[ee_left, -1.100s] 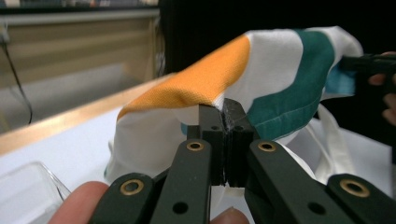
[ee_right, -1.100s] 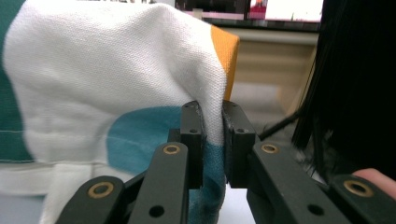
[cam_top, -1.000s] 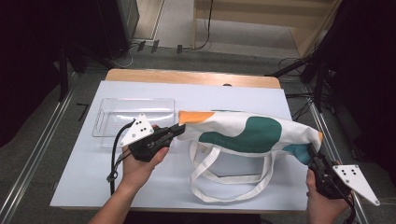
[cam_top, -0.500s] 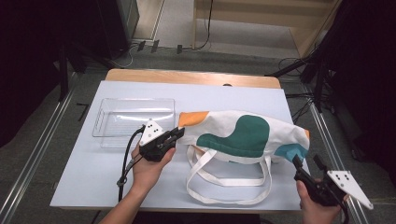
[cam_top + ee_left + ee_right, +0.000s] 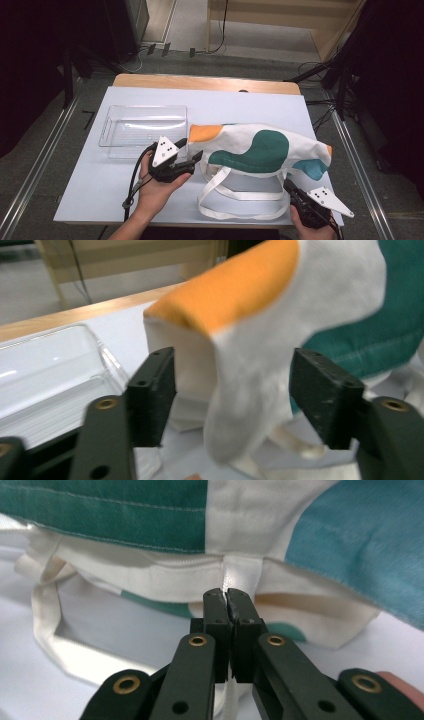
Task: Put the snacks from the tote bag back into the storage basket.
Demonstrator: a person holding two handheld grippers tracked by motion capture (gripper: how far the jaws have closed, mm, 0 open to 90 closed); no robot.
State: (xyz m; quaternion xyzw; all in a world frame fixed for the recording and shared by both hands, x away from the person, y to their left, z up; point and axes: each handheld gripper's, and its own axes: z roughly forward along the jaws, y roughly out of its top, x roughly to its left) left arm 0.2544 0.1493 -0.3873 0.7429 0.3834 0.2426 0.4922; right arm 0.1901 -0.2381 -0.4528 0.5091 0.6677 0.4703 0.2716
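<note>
A white tote bag (image 5: 260, 150) with orange, green and teal patches lies across the table (image 5: 90, 185), its handle straps (image 5: 235, 195) looping toward me. My left gripper (image 5: 191, 149) sits at the bag's orange corner (image 5: 235, 285). Its jaws have just been opening, and that corner hangs loose between the pads (image 5: 152, 390) of the left gripper (image 5: 232, 390). My right gripper (image 5: 289, 184) is at the front right, its jaws having just closed. In the right gripper view the right gripper (image 5: 228, 597) is shut where a white strap (image 5: 242, 572) meets the bag's hem (image 5: 150, 572).
A clear plastic tray (image 5: 142, 127) stands empty on the table behind my left gripper; in the left gripper view the tray (image 5: 45, 370) is at the left. A wooden strip (image 5: 205, 82) edges the table's far side. Cables lie on the floor beyond.
The bag has sunk and settled flat on the table. My left jaws have opened off the orange corner. My right gripper has moved left from the bag's teal corner to the handle and shut.
</note>
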